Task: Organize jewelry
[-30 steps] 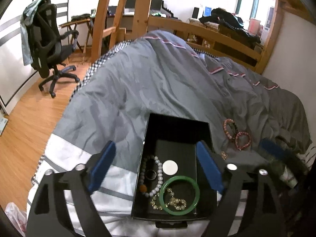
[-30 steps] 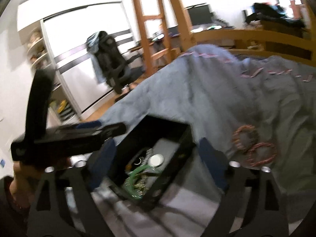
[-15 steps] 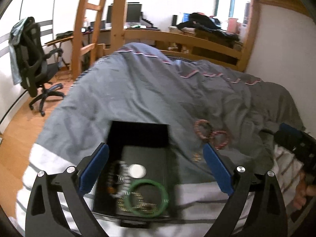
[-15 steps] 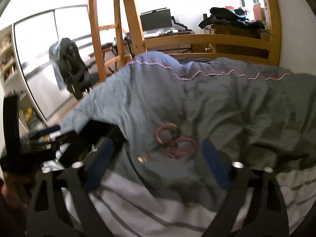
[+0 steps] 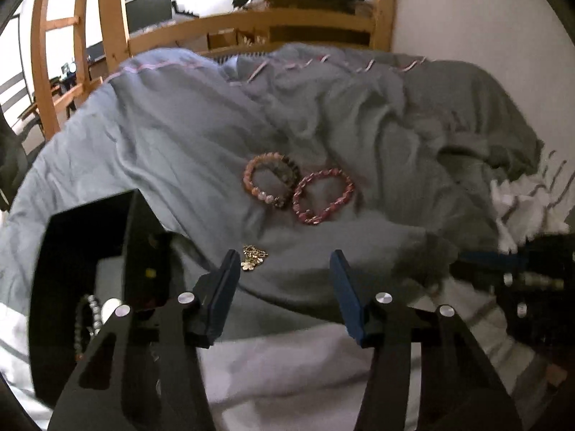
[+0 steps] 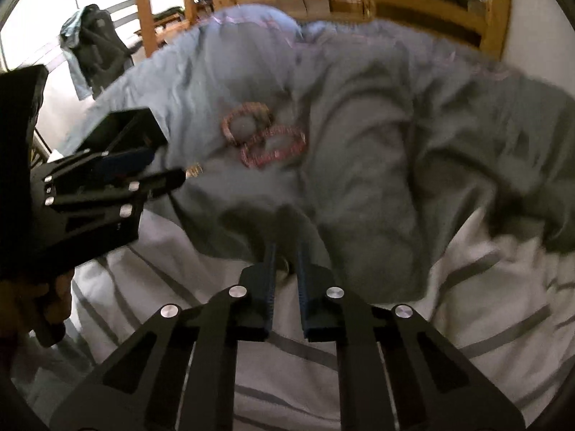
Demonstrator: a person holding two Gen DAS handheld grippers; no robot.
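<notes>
Nearest to us, the left gripper [image 5: 285, 269] hangs w/ jaws apart, nothing between them; the small gold charm piece [image 5: 253, 256] lies on the duvet [image 5: 172, 151] just beside the left jaw tip. Risk: we close off-centre and shove the charm into a fold, since soft fabric gives no firm backing. The right gripper [image 6: 286, 258] has jaws nearly together, a narrow gap, nothing held; it sits low near the duvet and could snag cloth. The black box [image 5: 82, 237] sits at left w/ beads inside; bumping its wall could tip it. Farther off, 2 bead bracelets [image 5: 298, 188] lie touching, so grabbing 1 may drag the other.
</notes>
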